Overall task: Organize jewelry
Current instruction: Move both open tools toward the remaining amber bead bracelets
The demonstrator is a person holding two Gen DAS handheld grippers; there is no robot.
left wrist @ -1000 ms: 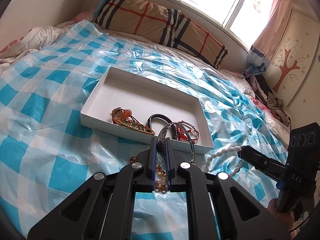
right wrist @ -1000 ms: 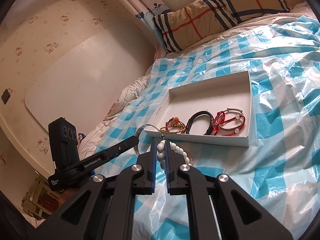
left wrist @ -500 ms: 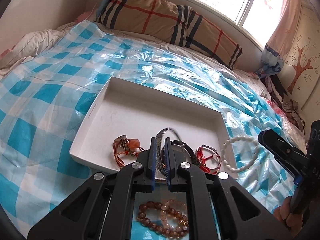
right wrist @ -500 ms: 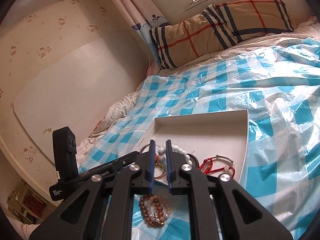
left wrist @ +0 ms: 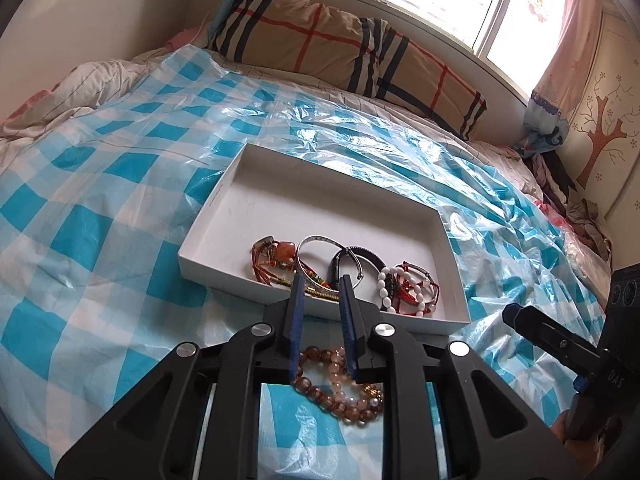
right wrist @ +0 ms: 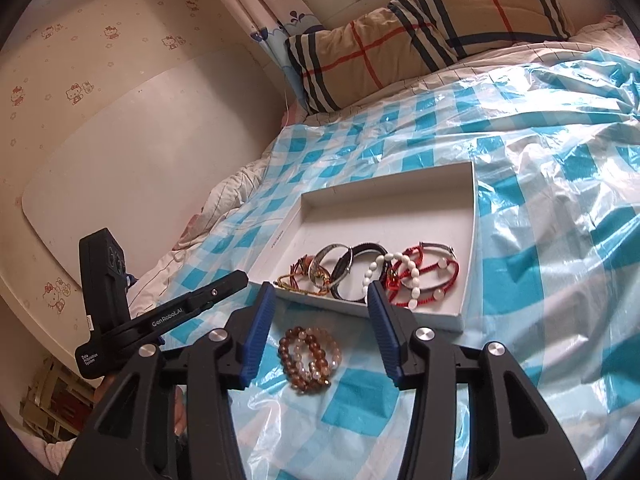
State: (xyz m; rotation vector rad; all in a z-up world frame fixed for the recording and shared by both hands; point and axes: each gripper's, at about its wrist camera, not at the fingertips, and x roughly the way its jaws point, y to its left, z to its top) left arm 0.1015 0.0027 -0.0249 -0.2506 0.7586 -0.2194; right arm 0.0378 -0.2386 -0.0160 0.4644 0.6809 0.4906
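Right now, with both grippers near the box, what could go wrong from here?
1. The white bead bracelet lies across the red cord bracelets in the white box; they may tangle.
2. The brown bead bracelet remains outside on the slippery plastic sheet; a pinch could push it away.
3. The left gripper and right gripper, jaws opening and empty, sit close together and could collide.

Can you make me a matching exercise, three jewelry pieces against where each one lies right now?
Things:
1. white bead bracelet
2. brown bead bracelet
3. red cord bracelets

Places:
A. on the checked sheet, outside the box
B. in the box, nearest its right wall
C. in the box, overlapping the red cords' left side

Pairs: 1-C, 2-A, 3-B
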